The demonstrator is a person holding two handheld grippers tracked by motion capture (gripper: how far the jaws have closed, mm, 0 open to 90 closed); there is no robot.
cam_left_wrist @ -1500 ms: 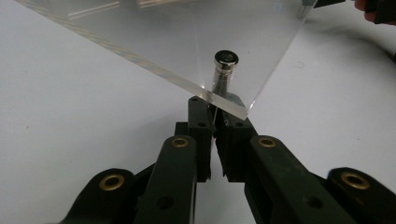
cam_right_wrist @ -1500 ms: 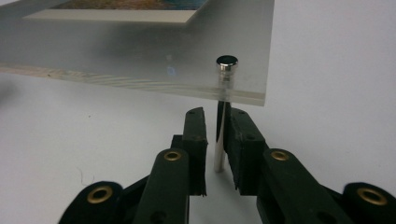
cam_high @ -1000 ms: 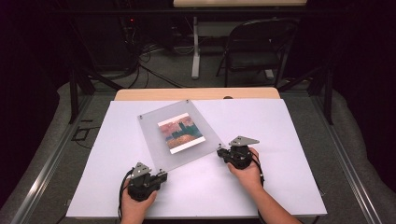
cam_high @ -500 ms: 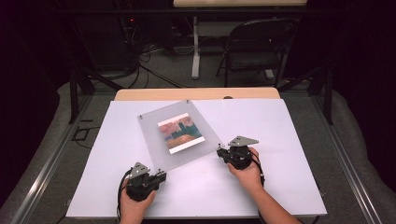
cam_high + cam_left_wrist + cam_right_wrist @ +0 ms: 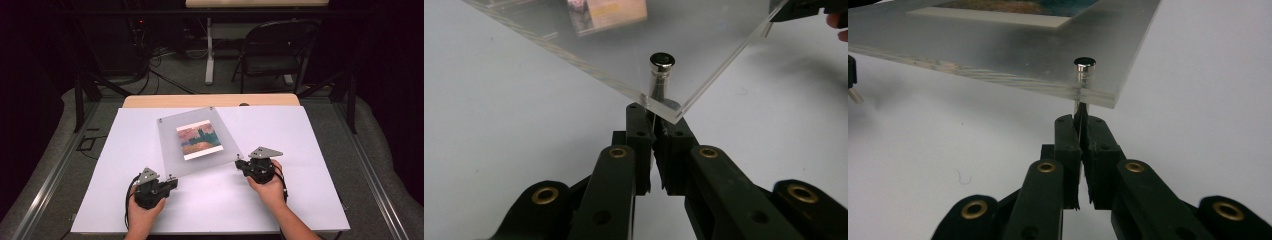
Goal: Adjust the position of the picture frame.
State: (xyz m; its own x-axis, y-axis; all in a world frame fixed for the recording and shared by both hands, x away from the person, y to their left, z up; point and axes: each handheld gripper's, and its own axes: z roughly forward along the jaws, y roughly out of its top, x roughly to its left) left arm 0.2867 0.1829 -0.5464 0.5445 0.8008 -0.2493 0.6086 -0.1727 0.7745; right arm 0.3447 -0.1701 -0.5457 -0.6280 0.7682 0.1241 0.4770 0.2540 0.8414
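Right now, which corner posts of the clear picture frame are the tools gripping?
The two near-edge posts: the left tool pinches the near-left post, the right tool the near-right post. The far-edge posts stand free.

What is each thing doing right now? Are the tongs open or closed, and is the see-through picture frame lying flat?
Left tongs: shut on the metal post under one near corner of the frame.
Right tongs: shut on the metal post under the other near corner.
Clear picture frame: held at both near corners, near edge off the white table.
Picture: inside the frame, face up.
Chair: upright, nobody sitting.
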